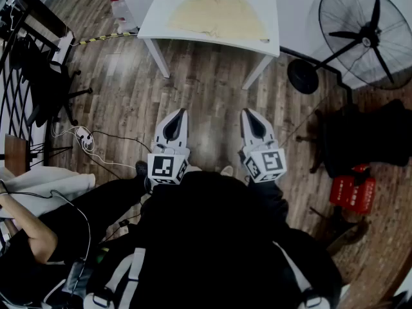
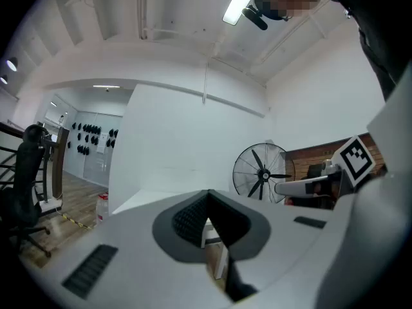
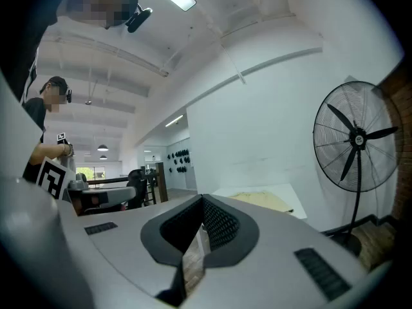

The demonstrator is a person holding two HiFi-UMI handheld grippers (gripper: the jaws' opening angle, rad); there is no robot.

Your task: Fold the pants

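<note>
Pants waiting, no fold started: the pale yellow fabric pants [image 1: 217, 15] are lying spread flat on the white rectangular table [image 1: 154, 19]
Both tools are hanging well short of them over the brown wood floor [image 1: 206, 89], with the white left gripper [image 1: 182, 112] and white right gripper [image 1: 246, 112] pointing toward the table, jaws pressed together on nothing, so the approach, the grabbing and every fold are looking yet to come

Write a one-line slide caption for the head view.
Left tongs and right tongs, shut and empty, face a white table bearing cream pants.
</note>
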